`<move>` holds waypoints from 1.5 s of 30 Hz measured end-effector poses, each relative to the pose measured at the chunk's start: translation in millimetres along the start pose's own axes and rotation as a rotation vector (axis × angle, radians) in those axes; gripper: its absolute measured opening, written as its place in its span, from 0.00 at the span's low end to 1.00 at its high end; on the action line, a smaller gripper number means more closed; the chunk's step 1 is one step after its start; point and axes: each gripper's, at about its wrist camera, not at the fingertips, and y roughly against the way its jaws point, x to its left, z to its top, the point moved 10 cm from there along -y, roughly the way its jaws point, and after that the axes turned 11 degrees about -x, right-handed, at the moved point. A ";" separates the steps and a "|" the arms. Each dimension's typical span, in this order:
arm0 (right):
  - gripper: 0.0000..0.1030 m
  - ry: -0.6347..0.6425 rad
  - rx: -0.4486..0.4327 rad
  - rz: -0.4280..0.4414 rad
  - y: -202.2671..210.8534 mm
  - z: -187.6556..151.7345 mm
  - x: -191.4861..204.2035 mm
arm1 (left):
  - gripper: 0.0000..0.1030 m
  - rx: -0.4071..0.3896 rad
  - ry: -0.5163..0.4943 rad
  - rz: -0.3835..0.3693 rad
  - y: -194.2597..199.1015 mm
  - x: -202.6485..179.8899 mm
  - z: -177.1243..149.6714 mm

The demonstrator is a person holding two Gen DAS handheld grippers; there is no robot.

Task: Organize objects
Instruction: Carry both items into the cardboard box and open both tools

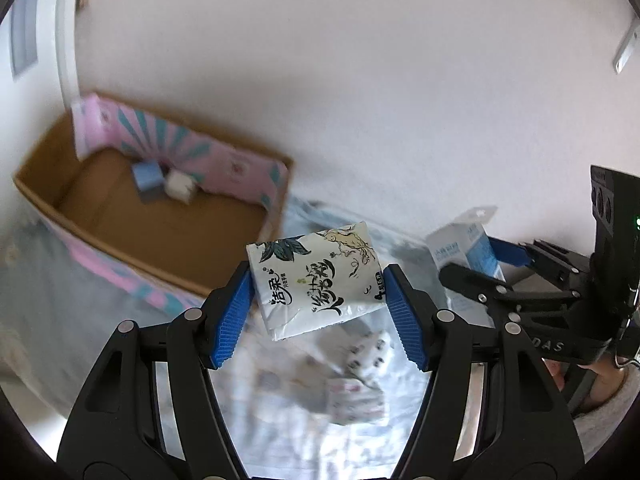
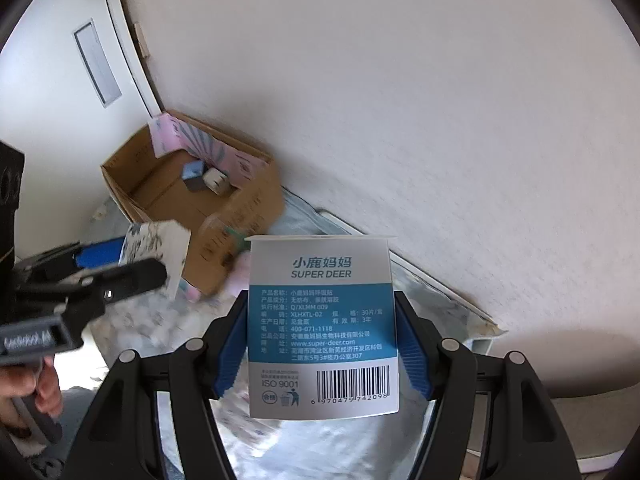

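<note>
left gripper: blue pads pinching a tissue pack by its two short ends; pack held in the air, printed face up toward camera, tilted a little, long axis running pad to pad.
right gripper: pads pressed against the side faces of a Super Deer box; box upright, hang-tab end away from the camera, barcode end toward it, long axis along the fingers.
target: open cardboard box with pink patterned flaps, against the white wall.
box contents: small blue box and small white item, touching or nearly so, at the far wall of the box; rest of the floor bare.
key relation: cardboard box lies ahead and to the left of both grippers; in left view its near corner sits just beyond the tissue pack, in right view it is further off.
nearer hand: left, judged from both views; right gripper is well to its right, holding its box apart from the pack.
surface below: light patterned cloth, blurred; some small printed packs on it, can't tell what.
step: judged carry-to-box, both items lifted, neither over the opening yet.
next move needs: left forward-left over the near rim, drop onto bare floor short of the two items.
risk: pack is soft, may sag or clip the flap.
</note>
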 end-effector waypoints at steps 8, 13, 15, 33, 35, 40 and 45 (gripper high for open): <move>0.61 -0.020 -0.039 0.004 -4.2 41.4 33.2 | 0.61 -0.008 -0.052 0.008 8.0 49.4 58.5; 0.61 -0.036 -0.057 0.012 -20.9 73.0 57.6 | 0.61 -0.005 -0.076 0.013 6.3 81.3 86.8; 0.61 -0.042 -0.061 0.014 -29.3 86.1 68.4 | 0.61 -0.002 -0.081 0.014 4.1 94.2 96.9; 0.61 -0.194 0.006 -0.023 -112.0 126.8 125.9 | 0.61 0.130 -0.169 0.014 -54.6 194.1 127.0; 0.61 -0.233 0.018 -0.024 -121.0 120.1 128.8 | 0.61 0.146 -0.203 0.015 -62.9 198.0 121.8; 0.61 -0.287 0.054 -0.062 -139.3 101.6 131.3 | 0.61 0.198 -0.246 0.015 -81.2 212.0 103.0; 0.61 -0.320 0.076 -0.087 -153.6 85.8 135.5 | 0.61 0.226 -0.263 0.020 -91.7 225.8 88.8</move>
